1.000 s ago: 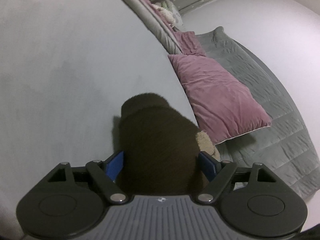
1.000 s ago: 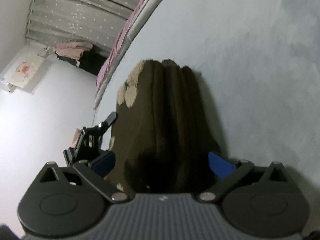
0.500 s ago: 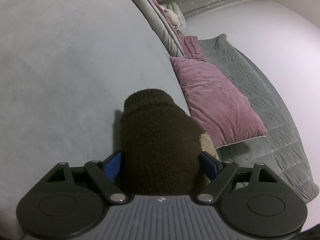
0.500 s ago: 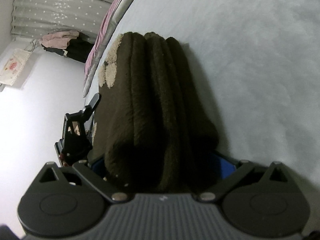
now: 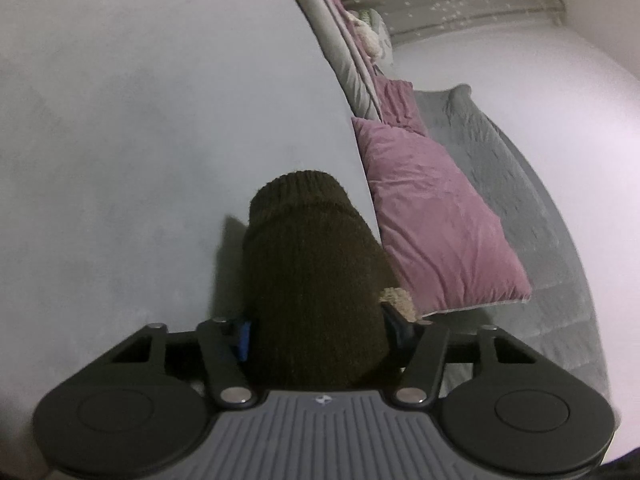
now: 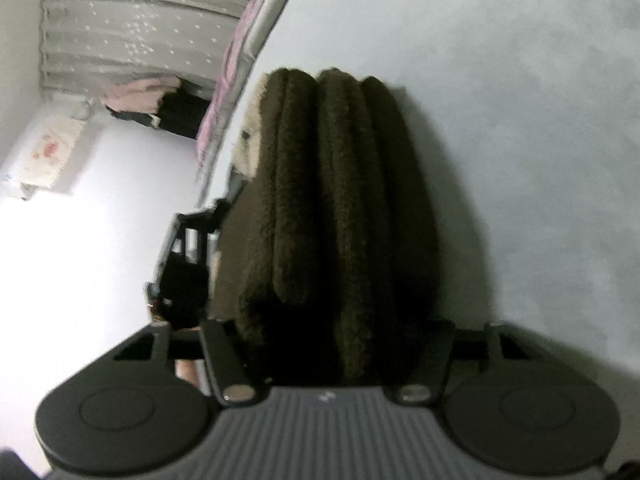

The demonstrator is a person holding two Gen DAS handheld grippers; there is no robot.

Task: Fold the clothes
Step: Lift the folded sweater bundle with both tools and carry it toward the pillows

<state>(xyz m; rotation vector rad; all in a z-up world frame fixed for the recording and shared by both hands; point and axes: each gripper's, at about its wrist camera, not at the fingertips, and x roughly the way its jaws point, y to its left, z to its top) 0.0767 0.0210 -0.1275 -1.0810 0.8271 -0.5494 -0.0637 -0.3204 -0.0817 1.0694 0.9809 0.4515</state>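
Both grippers first: my left gripper (image 5: 320,332) is clamped on one end of the dark brown fuzzy knitted garment (image 5: 308,280), jaws pinched in against the bundle, and my right gripper (image 6: 340,332) is closed the same way on the other end (image 6: 340,208).

Going big to small, the pale grey bed sheet (image 5: 140,120) fills most of both views, and the bundle sits right against it near the bed's edge. Past that edge there's a grey quilted blanket (image 5: 540,208) with a pink velvet pillow (image 5: 432,224) on it.

Progress-wise, I'd say the folding is basically done: from the right wrist view I can see about three thick stacked layers, with a bit of cream trim (image 6: 248,140) poking out. What's left is probably just setting it down neatly and letting go.

No readable labels or writing anywhere, only a tiny logo mark on each gripper body that I can't make out.
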